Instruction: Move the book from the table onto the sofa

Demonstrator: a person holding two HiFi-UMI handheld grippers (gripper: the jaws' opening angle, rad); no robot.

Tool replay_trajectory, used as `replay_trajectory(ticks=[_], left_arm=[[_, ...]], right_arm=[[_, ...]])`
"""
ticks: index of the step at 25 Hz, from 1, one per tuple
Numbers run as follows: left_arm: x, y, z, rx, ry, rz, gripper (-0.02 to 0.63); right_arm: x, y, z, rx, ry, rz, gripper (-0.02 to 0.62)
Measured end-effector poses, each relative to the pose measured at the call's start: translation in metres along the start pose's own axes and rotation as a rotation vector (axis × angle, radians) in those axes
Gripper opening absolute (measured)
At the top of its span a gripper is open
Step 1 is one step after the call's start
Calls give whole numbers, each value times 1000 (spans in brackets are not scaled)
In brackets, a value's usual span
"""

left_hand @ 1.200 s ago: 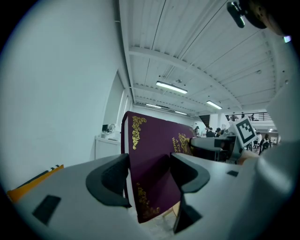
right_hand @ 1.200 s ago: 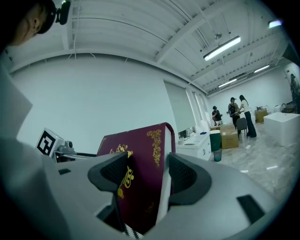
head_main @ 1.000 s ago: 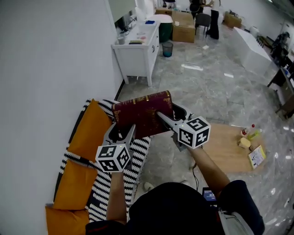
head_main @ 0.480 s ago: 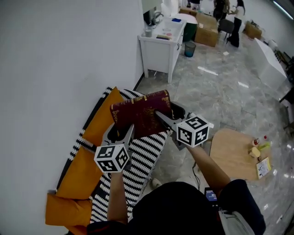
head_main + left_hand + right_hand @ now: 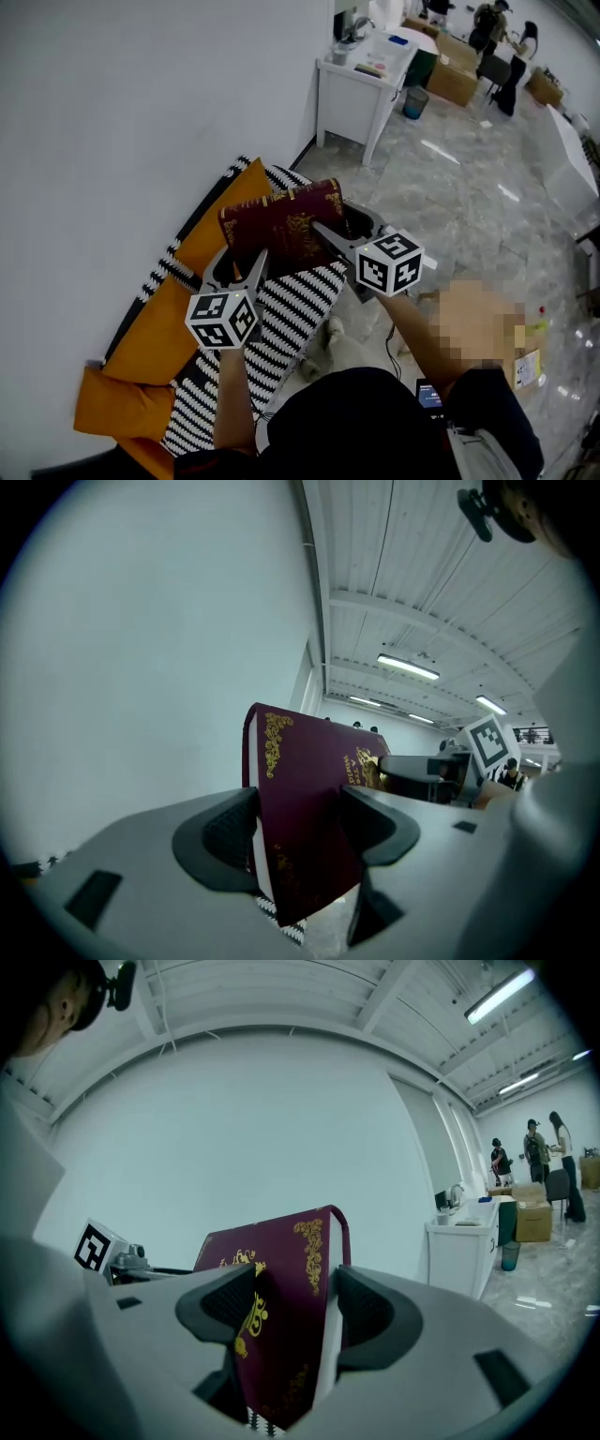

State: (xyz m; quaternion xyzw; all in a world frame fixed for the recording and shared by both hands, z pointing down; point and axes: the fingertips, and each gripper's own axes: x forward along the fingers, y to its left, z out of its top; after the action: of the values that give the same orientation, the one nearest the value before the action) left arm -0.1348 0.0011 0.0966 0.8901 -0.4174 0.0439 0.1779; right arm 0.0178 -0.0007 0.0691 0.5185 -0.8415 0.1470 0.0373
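carry step: left tongs [image 5: 242, 268] and right tongs [image 5: 336, 240] both pinching book [image 5: 279, 228], up over sofa [image 5: 153, 330]. next: lower book flat onto sofa, then let go.

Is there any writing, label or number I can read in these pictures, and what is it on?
Gold title on the book cover: too blurred and partly covered to read.
Marker cubes: black-and-white patterns, no letters.
Things on the white desk: too small to read.
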Motion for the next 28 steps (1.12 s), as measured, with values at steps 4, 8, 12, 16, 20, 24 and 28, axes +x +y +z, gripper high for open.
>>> replay_trajectory(ticks=[4, 8, 12, 16, 20, 24, 28], left_arm=[[17, 20, -4, -23, 16, 37, 293], [37, 36, -17, -55, 45, 84, 293], [58, 57, -32, -92, 70, 133, 293], [76, 70, -59, -138, 98, 182, 292], [92, 86, -91, -192, 134, 220, 291], [101, 107, -119, -213, 172, 241, 292], [109, 122, -147, -240, 208, 262, 291]], right_arm=[[30, -12, -6, 12, 35, 32, 290], [57, -29, -18, 25, 80, 68, 289], [91, -45, -34, 37, 131, 111, 288], [113, -62, -60, 43, 190, 152, 288], [137, -75, -91, 52, 242, 184, 288], [160, -81, -124, 77, 294, 206, 288], [177, -89, -157, 101, 350, 234, 287]])
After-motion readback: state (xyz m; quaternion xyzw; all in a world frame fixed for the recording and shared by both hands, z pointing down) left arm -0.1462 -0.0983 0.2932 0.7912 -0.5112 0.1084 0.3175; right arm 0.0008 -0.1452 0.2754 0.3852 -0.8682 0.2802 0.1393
